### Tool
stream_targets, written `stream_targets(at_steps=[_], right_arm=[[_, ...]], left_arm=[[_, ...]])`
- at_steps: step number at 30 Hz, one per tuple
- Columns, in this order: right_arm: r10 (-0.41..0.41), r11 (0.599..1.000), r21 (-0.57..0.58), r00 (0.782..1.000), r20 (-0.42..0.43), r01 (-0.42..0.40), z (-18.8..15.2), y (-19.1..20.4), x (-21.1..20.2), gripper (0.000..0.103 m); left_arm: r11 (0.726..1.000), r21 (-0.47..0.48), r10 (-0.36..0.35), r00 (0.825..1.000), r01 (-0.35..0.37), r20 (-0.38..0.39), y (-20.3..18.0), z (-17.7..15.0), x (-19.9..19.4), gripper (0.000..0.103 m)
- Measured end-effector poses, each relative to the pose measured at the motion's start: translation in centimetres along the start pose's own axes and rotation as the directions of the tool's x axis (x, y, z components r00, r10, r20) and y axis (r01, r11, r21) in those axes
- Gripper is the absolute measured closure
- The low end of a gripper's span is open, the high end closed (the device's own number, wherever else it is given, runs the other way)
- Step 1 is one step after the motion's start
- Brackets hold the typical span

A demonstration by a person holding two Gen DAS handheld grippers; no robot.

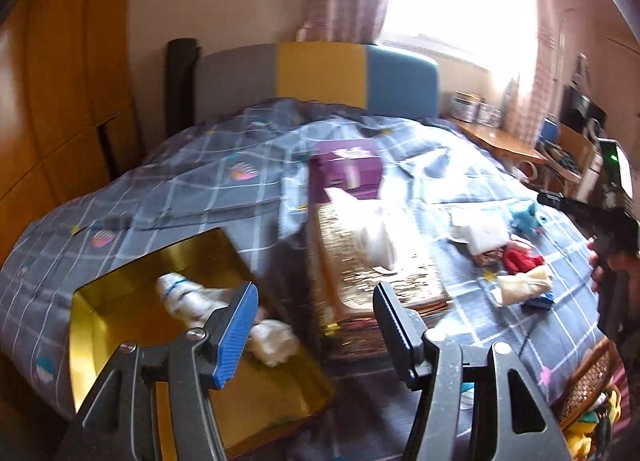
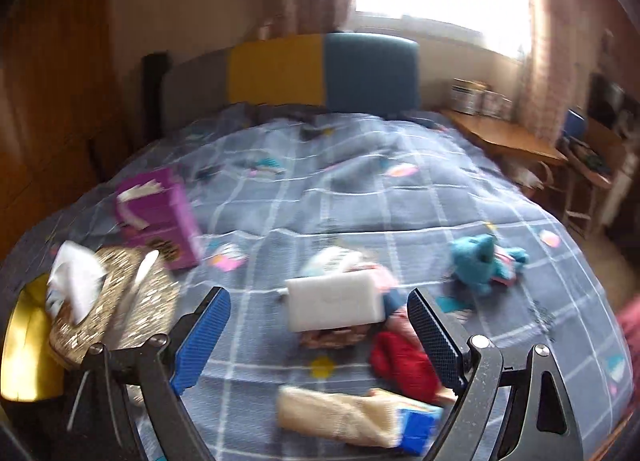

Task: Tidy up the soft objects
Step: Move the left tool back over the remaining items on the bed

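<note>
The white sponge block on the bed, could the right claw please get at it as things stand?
Probably yes. The right claw stands open and empty, pointed at the white sponge block, which lies on top of the pile with nothing over it; only the red cloth sits close beside it.

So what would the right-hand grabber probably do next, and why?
Probably ease down onto the red soft item and close. The right gripper is open and empty, with loose soft items lying under it on the bed, while the gold tin holds only white cloth.
</note>
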State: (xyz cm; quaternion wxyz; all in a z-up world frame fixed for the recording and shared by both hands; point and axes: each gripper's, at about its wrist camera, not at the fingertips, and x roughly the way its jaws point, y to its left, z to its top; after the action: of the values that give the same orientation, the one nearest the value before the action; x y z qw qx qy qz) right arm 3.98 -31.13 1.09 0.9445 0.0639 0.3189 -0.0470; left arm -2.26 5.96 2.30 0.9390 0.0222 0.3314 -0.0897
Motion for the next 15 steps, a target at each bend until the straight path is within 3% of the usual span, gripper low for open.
stream_targets(at_steps=[3, 5, 8, 11, 15], right_arm=[[-0.088, 0.990, 0.115, 0.996, 0.006, 0.086, 0.5, -4.0, 1.0, 0.012], [-0.137, 0.975, 0.179, 0.991, -0.004, 0.135, 0.4, -6.3, 1.7, 0.012], [-0.177, 0.946, 0.271, 0.984, -0.036, 0.180, -0.2, -9.3, 3.1, 0.012], [-0.161, 0.910, 0.371, 0.982, -0.096, 0.186, -1.3, -11.6, 4.2, 0.012], [-0.116, 0.872, 0.465, 0.988, -0.104, 0.151, -1.9, -13.1, 4.2, 0.012]], left_arm=[[0.998, 0.034, -0.050, 0.999, 0.051, -0.017, -2.0, 0.8, 0.6, 0.042], [0.995, 0.056, -0.079, 0.997, 0.080, -0.025, -3.4, 1.4, 1.0, 0.048], [0.988, 0.113, -0.104, 0.994, 0.107, -0.030, -5.7, 2.1, 1.5, 0.050], [0.977, 0.175, -0.116, 0.992, 0.123, -0.047, -8.2, 2.8, 2.5, 0.050], [0.957, 0.255, -0.115, 0.989, 0.136, -0.098, -11.6, 3.6, 5.0, 0.050]])
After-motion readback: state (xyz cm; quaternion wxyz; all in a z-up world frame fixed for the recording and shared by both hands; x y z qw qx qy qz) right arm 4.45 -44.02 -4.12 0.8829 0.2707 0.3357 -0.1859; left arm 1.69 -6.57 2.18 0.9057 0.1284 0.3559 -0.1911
